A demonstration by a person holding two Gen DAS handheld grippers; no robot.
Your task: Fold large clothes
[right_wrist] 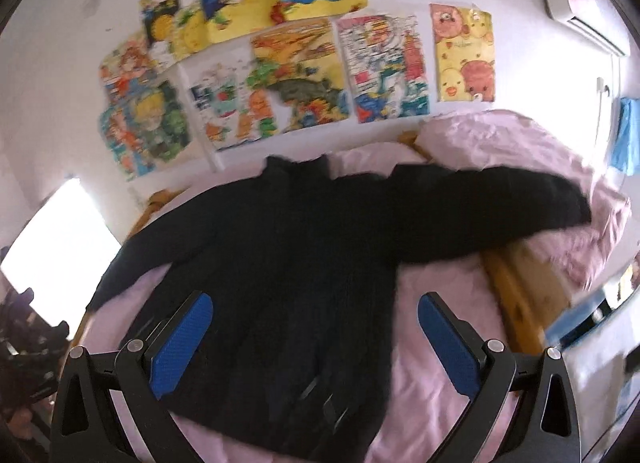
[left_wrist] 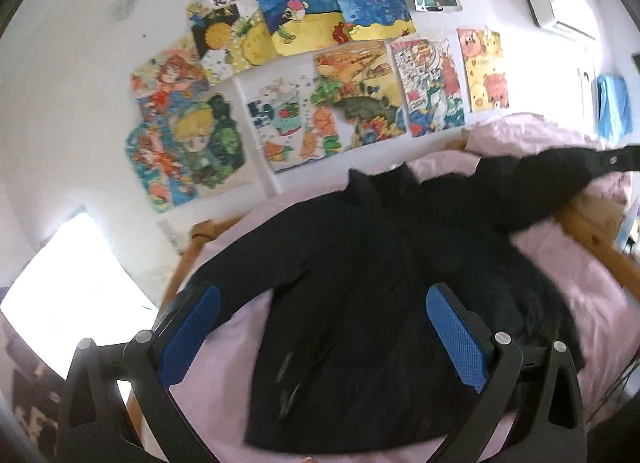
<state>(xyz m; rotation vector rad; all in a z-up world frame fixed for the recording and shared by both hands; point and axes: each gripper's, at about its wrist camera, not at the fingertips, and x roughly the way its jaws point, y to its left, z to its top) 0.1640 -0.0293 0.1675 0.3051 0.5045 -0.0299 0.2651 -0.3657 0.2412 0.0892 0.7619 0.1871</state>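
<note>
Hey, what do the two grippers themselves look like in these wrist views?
The left gripper and right gripper look alike: black angular frames with triangular cut-outs, round silver pivot pins, and two fingers faced with textured blue pads. No cables, markings, hands or sleeves show.

Showing black jacket | lying on pale pink bedsheet | wearing blue textured pads on black tongs | displaying multicoloured drawings on white wall | showing orange-brown bed frame
</note>
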